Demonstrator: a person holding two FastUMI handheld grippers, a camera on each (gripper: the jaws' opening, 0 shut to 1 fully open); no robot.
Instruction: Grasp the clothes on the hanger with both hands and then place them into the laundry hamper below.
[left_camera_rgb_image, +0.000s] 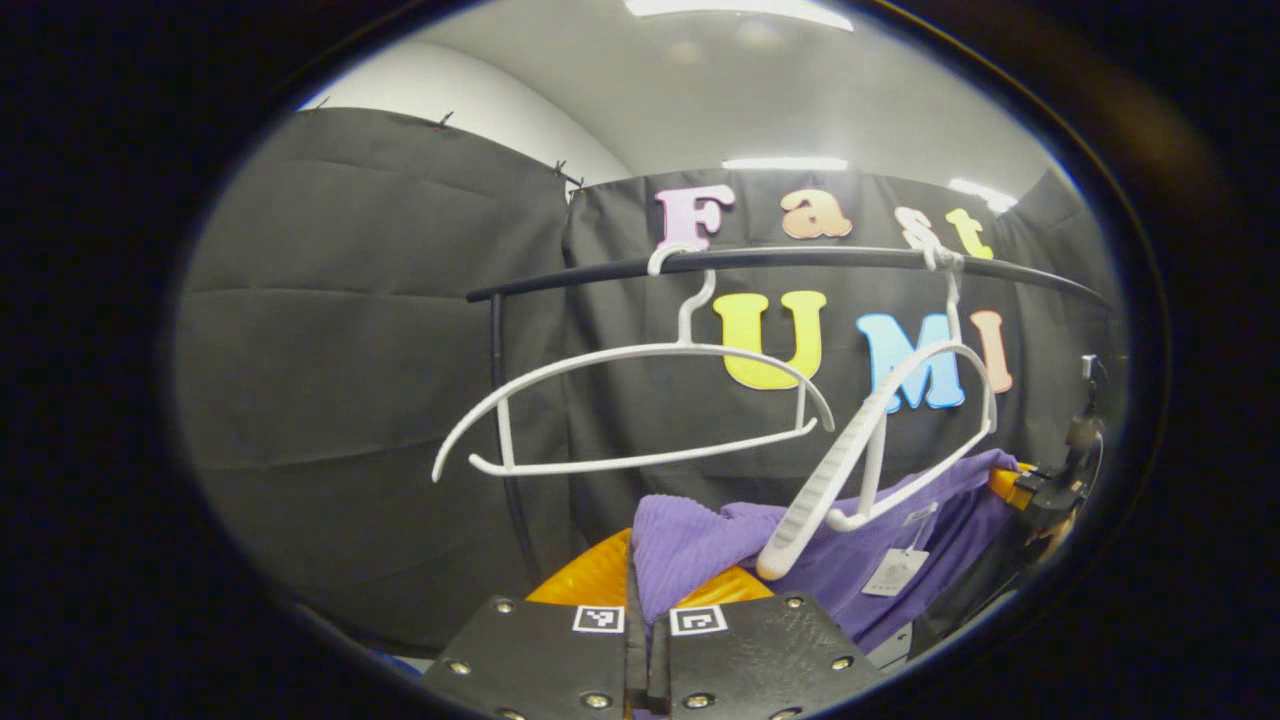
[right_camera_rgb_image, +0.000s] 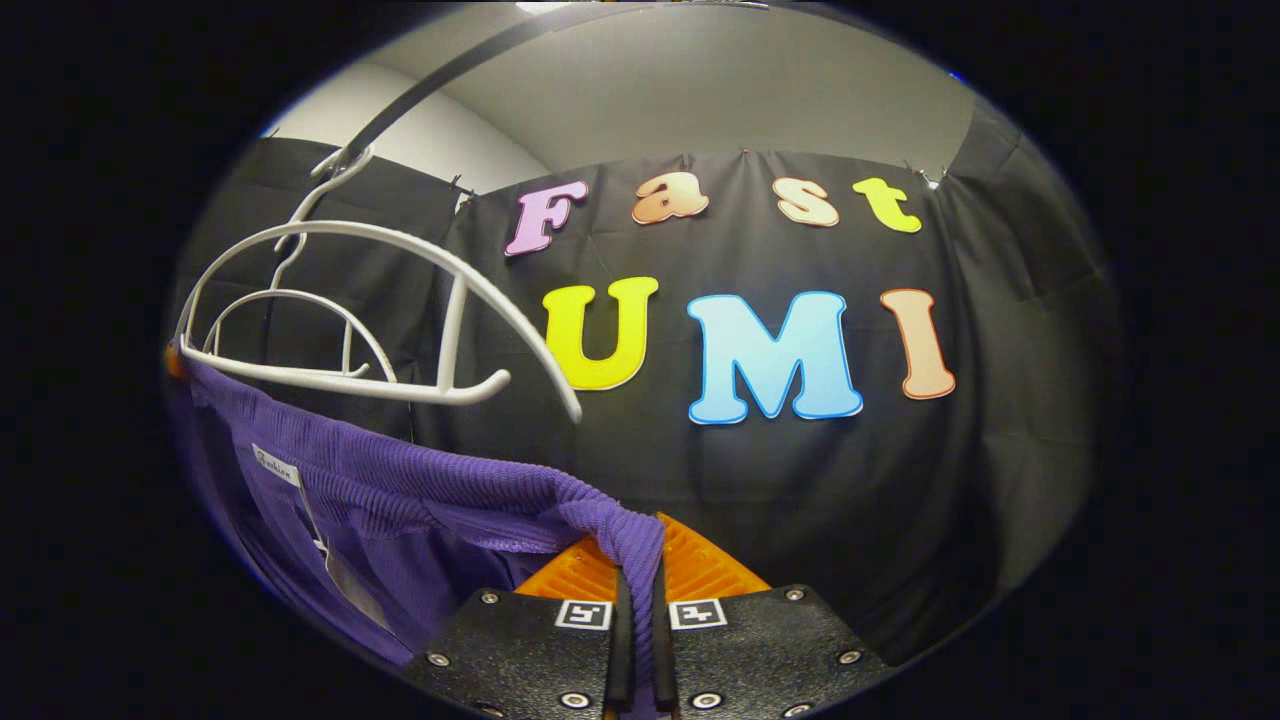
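Note:
A purple ribbed garment stretches between both grippers, below the rail and off the hangers. My left gripper is shut on one end of it, cloth pinched between its orange fingers. In the right gripper view the purple garment runs off to the left, and my right gripper is shut on its rolled edge. Two bare white hangers hang from the black rail; the right one is tilted. The right gripper also appears far right in the left gripper view, holding the garment's other end.
A white tag dangles from the garment. The rail's black upright post stands behind the left hanger. In the right gripper view both white hangers hang at upper left under the rail. Black cloth walls surround the booth.

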